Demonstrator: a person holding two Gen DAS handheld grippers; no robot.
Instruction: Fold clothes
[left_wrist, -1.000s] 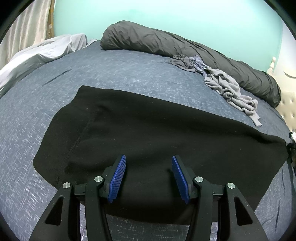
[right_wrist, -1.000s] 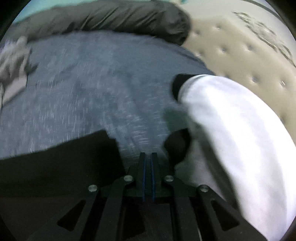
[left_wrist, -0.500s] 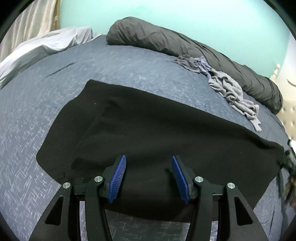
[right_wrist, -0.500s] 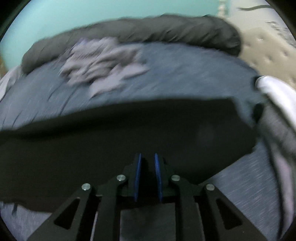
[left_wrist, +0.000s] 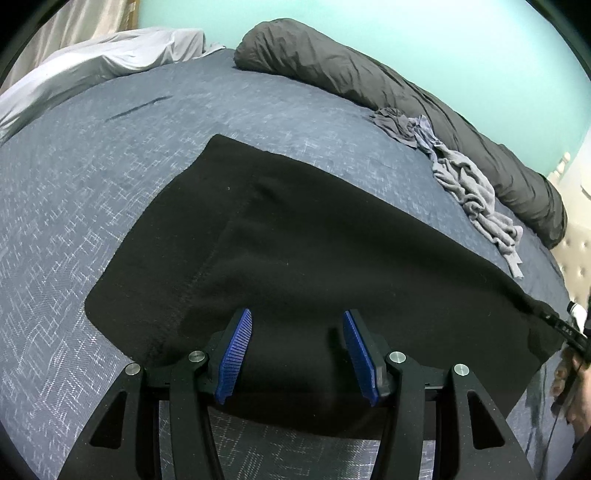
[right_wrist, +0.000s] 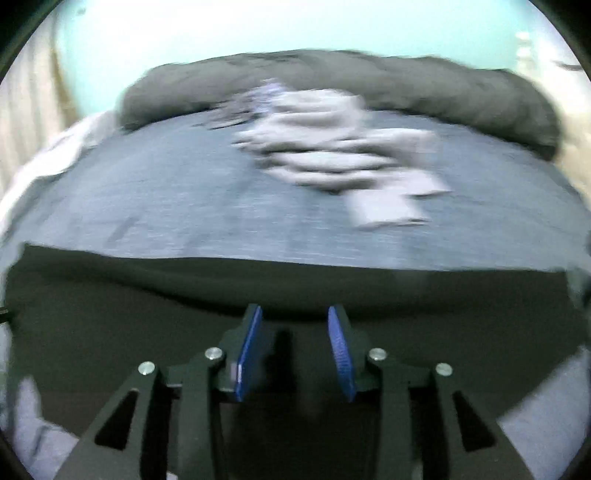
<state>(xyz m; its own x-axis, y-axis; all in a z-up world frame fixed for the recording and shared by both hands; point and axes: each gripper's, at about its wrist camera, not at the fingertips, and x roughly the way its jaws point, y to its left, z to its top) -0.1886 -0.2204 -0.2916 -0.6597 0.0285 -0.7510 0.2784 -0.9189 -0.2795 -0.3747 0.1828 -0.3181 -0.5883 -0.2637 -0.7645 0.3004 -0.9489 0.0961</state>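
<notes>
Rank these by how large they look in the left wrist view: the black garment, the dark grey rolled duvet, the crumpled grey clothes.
1. black garment, though it lies nearest the camera, which inflates it.
2. dark grey rolled duvet.
3. crumpled grey clothes, clearly smallest.

Black garment (left_wrist: 314, 266): plain dark fabric, spread flat and largely smooth across the blue-grey bedcover, long axis running left to right, with a faint seam or fold line near its left end and a rounded left corner. Grey clothes (left_wrist: 476, 192): a crumpled, unfolded heap of light and darker grey pieces, lying well beyond the black garment against the far side of the bed. The right wrist view was blurred, so the heap's make-up could not be told there.
</notes>
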